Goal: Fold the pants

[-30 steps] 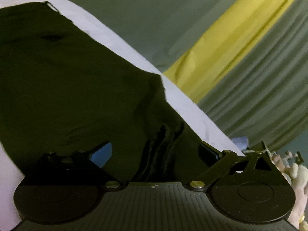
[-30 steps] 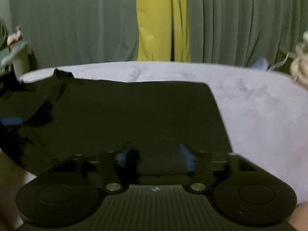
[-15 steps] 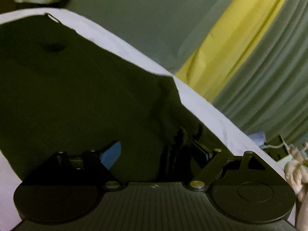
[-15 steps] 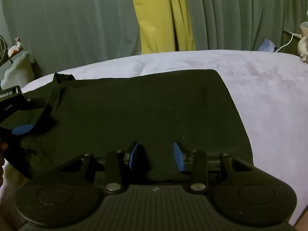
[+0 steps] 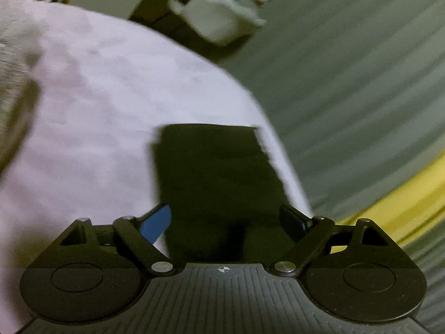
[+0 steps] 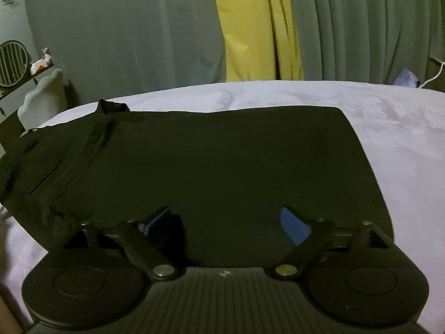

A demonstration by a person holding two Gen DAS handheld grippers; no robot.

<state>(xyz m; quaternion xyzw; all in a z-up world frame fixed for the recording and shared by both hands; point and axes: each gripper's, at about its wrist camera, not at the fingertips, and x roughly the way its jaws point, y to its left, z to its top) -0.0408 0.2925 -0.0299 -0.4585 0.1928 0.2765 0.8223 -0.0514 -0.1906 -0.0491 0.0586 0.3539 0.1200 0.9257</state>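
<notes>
The black pants [image 6: 211, 161] lie flat across the pale lilac bed cover [image 6: 395, 128], folded lengthwise, with the waistband end at the left. My right gripper [image 6: 226, 221] hovers over their near edge; its jaws are opening wide and the blue pads [image 6: 294, 222] do not press on the cloth that lies under and between them. In the left wrist view the pants [image 5: 214, 172] run away as a dark strip. My left gripper [image 5: 224, 222] straddles their near end with its jaws opening, and its pads are clear of the fabric.
Grey-green curtains [image 6: 125, 36] with a yellow panel [image 6: 250, 27] hang behind the bed. A white soft object [image 5: 217, 16] and dark furniture stand past the bed's rounded far edge [image 5: 250, 94]. A round fan [image 6: 12, 62] sits at the left.
My right gripper's jaws have spread from narrow to wide. The left gripper has swung sideways and rolled, so it now looks along the pants from one end, and it has left the right wrist view.
</notes>
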